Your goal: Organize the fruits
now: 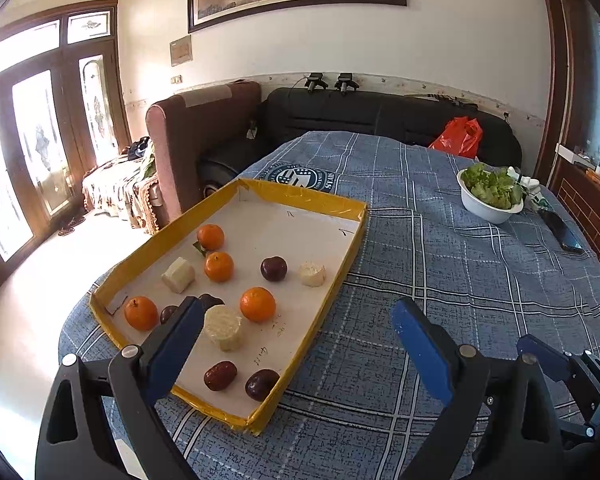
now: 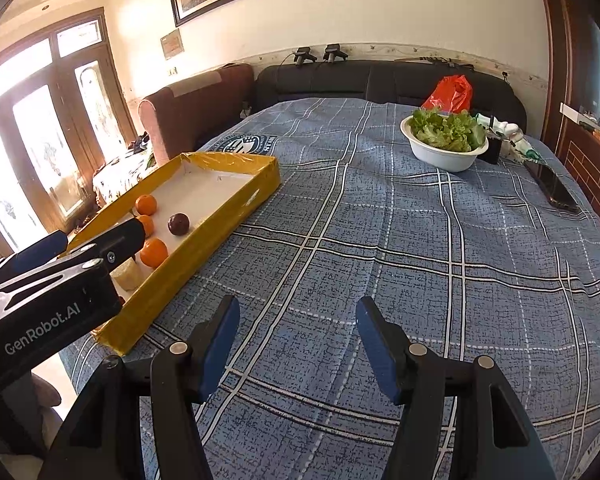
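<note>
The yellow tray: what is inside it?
Yellow tray: four oranges, three pale chunks, dark plum-like fruits. The left gripper finger covers some dark fruit partly.

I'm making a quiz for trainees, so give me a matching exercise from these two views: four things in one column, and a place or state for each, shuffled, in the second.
Things
1. white bowl
2. red plastic bag
3. yellow-edged tray
4. left tool

Places or states
A. open, hovering over the near end of the tray
B. holds green leafy vegetables
C. lies on the dark sofa behind the table
D. holds oranges, dark fruits and pale cut pieces

Right pairs: 1-B, 2-C, 3-D, 4-A
</note>
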Tool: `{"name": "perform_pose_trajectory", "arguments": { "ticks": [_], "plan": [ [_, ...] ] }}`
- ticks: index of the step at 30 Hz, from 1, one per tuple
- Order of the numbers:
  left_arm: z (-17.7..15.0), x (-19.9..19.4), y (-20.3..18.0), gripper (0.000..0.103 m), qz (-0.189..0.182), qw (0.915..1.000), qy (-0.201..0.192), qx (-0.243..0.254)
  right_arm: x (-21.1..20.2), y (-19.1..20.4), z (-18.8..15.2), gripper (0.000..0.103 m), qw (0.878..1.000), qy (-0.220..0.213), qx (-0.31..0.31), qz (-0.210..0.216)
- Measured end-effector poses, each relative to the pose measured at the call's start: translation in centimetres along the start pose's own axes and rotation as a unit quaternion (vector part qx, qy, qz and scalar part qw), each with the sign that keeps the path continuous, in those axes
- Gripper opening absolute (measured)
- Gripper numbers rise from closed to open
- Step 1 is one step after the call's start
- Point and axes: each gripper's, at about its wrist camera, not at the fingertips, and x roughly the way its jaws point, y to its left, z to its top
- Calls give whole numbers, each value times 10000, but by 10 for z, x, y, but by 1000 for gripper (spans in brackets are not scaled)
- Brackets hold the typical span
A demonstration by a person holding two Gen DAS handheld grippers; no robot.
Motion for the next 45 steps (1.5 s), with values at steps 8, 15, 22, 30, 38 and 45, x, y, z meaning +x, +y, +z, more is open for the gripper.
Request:
{"name": "perform_pose_trajectory", "arguments": {
  "ticks": [8,15,22,30,38,45],
  "plan": [
    [7,-57,9,103,556,9927,-1062,-114,-26,11,-1,66,9995,-285,-123,46],
    [-1,-70,10,103,704,9907,-1164,33,-38,17,-8,68,9988,-415,-244,93],
    [-7,-54,12,103,324,9972,-675,-11,-43,20,-12,75,9984,-465,-324,85],
    [-12,-32,14,103,145,9997,-169,-109,-38,21,-14,76,9986,-395,-350,84],
    [-21,-4,14,103,274,9988,402,-75,-26,21,-16,76,9990,-235,-369,84],
    [-22,6,17,103,111,9978,629,-179,-19,24,-18,76,9990,-140,-403,89]
  ]
}}
